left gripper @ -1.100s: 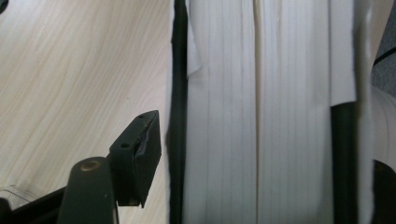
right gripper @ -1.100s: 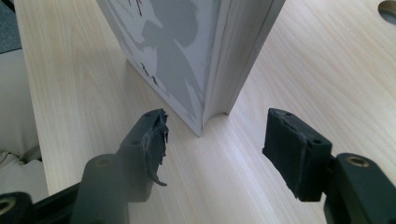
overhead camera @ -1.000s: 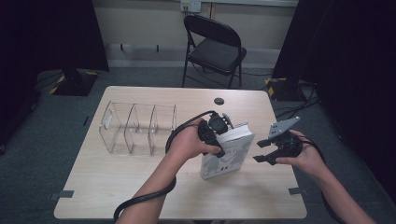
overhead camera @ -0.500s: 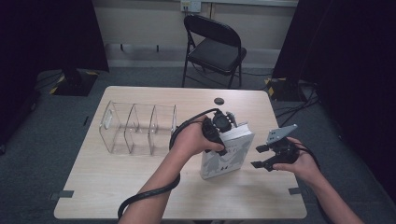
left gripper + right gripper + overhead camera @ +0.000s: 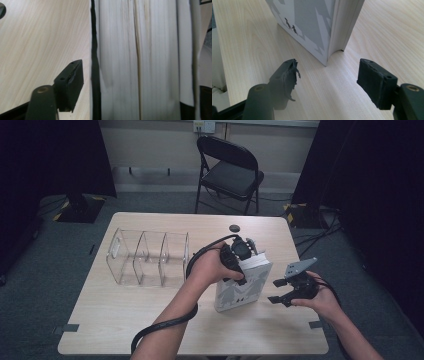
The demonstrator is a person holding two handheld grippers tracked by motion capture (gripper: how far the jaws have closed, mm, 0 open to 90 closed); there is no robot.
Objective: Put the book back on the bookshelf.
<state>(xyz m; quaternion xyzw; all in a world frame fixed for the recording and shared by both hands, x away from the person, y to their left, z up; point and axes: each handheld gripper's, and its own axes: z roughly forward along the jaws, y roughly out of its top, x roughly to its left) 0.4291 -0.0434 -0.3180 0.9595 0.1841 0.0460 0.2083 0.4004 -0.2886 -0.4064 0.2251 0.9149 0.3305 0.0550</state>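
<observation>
- The book [image 5: 243, 285] stands on edge at the table [image 5: 150, 320]'s middle right, cover facing near; the clear divider rack [image 5: 147, 257] sits well apart to its left, empty
- The left gripper [image 5: 239, 254] sits over the book's top edge, jaws astride the page block [image 5: 140, 60]; whether they press it I cannot tell
- The right gripper [image 5: 329, 82] hovers just right of the book, jaws wide, aimed at its lower corner
- Judged step: steadying the book upright; the next move likely calls for the right jaws to close on it, perhaps toward carrying it to the rack
</observation>
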